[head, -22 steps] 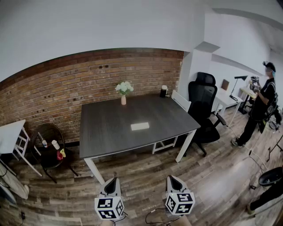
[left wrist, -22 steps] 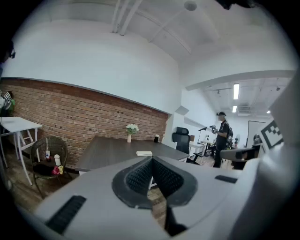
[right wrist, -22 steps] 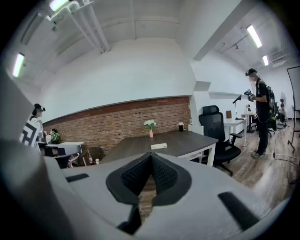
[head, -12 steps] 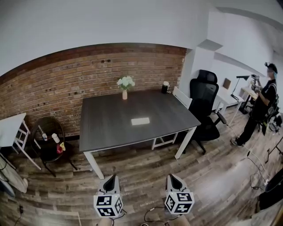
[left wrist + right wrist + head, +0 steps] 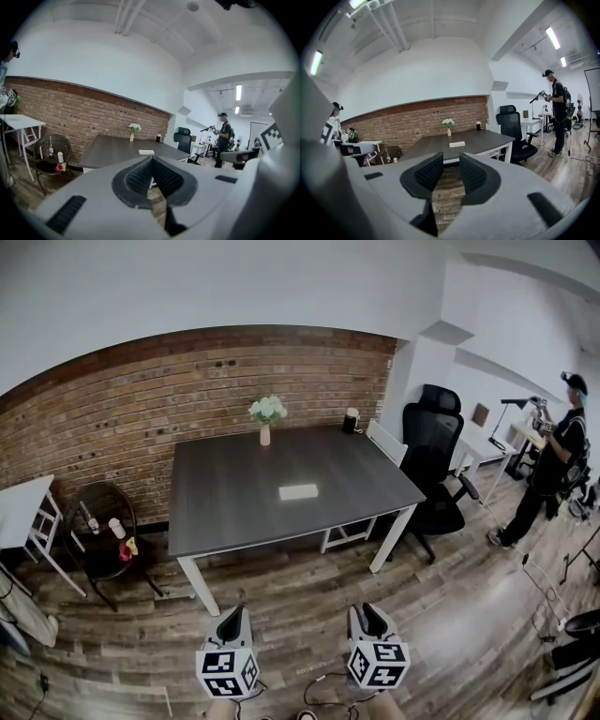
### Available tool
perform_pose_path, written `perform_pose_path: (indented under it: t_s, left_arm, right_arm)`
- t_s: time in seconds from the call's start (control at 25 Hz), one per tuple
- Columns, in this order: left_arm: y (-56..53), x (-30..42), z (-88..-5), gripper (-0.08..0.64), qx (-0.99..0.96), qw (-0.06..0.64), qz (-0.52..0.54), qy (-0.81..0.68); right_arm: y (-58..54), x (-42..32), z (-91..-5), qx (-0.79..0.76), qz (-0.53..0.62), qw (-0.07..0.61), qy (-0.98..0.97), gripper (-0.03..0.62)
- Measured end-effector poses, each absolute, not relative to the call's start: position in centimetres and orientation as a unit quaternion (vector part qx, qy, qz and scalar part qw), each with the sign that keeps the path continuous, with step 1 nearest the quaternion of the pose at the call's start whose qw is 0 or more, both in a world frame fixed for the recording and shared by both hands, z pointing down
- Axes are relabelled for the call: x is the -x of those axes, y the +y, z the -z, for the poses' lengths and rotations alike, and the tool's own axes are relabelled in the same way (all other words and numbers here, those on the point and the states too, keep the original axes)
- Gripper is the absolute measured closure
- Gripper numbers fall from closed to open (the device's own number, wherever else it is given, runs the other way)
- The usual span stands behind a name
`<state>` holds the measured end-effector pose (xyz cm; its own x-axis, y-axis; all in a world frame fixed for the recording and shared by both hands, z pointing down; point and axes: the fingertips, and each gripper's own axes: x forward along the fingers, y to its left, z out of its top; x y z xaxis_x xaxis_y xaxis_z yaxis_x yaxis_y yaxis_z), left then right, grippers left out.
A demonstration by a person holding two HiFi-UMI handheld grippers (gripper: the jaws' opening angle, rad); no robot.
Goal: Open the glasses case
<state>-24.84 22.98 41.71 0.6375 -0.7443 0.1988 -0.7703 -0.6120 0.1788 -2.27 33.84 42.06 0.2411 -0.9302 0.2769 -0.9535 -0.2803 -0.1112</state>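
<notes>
Your left gripper has its jaws shut, pads together. Your right gripper has its jaws apart with nothing between them. Both hang over the floor, well apart from the tabletop. The case lies flat near the tabletop's middle.

Left tool closed, right tool parted

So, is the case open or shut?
Shut, apparently: the case lies on the table as one flat slab, no lid raised, though distant.
</notes>
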Motion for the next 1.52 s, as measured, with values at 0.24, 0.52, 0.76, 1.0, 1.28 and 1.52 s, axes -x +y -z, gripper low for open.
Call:
perform_pose_path:
  t_s: [0.24, 0.52, 0.76, 1.0, 1.28, 1.52]
  left_arm:
    - [22.2, 26.3, -41.7, 0.565, -0.898, 0.122, -0.048, -0.420]
    - [20.9, 28.4, -42.4, 0.565, -0.898, 0.131, -0.050, -0.417]
    - [18.7, 28.5, -43.8, 0.565, -0.898, 0.137, -0.064, -0.413]
    - [13.5, 26.3, -44.4, 0.565, -0.892, 0.140, -0.065, -0.424]
    - [6.2, 21.8, -43.7, 0.565, -0.882, 0.142, -0.063, -0.446]
    - [1.8, 16.6, -43.5, 0.565, -0.881, 0.139, -0.072, -0.447]
  right_arm:
    - [33.8, 2.8, -41.6, -0.801, -0.141, 0.035, -0.580, 0.446]
    - [32.9, 4.5, -41.9, -0.808, -0.142, 0.034, -0.571, 0.446]
    - [30.7, 4.8, -43.2, -0.807, -0.155, 0.042, -0.568, 0.454]
    - [25.7, 2.2, -44.4, -0.802, -0.160, 0.048, -0.573, 0.459]
    - [18.4, -3.6, -43.9, -0.792, -0.163, 0.052, -0.586, 0.465]
    - [13.1, -8.7, -43.6, -0.785, -0.167, 0.047, -0.594, 0.465]
